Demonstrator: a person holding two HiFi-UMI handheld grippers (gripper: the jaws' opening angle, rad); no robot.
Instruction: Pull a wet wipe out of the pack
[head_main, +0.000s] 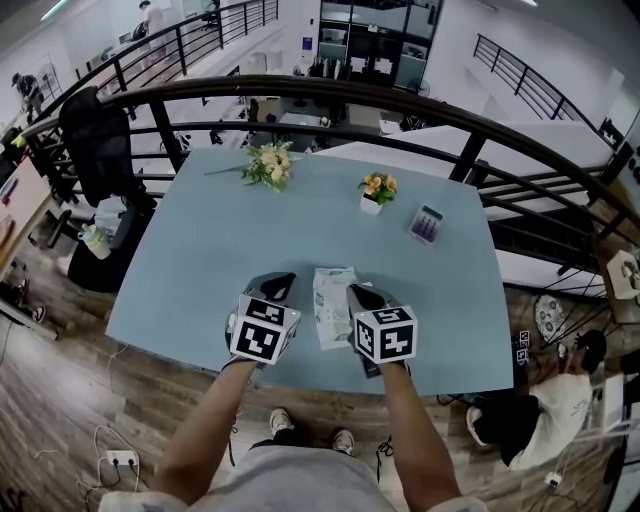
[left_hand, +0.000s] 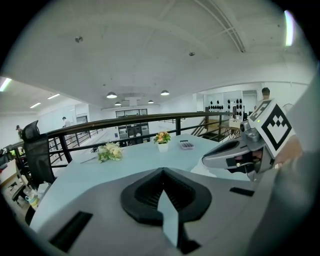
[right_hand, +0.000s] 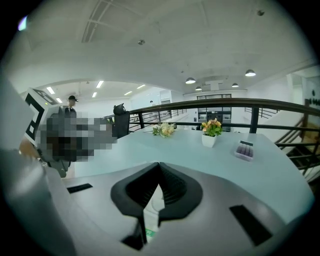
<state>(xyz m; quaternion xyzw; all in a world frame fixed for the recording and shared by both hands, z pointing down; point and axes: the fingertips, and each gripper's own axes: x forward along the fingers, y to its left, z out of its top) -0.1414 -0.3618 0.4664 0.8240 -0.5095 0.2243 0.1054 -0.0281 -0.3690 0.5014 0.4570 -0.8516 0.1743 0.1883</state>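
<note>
The wet wipe pack (head_main: 333, 303), white and crinkled, lies flat on the pale blue table (head_main: 200, 260) near its front edge. My left gripper (head_main: 281, 282) hovers just left of the pack, jaws closed tip to tip with nothing in them (left_hand: 161, 170). The right gripper (head_main: 356, 292) hangs over the pack's right edge and is shut as well (right_hand: 159, 165). Through the gap behind its tips a strip of the pack (right_hand: 150, 220) shows below, white with a green mark. No wipe is seen pulled out. The right gripper (left_hand: 235, 152) also appears at the right of the left gripper view.
A loose bouquet (head_main: 268, 163), a small pot of flowers (head_main: 377, 192) and a small purple box (head_main: 427, 223) stand toward the table's far side. A black railing (head_main: 400, 105) curves behind the table, with a black chair (head_main: 95, 140) at left. A person (head_main: 545, 400) sits on the floor at right.
</note>
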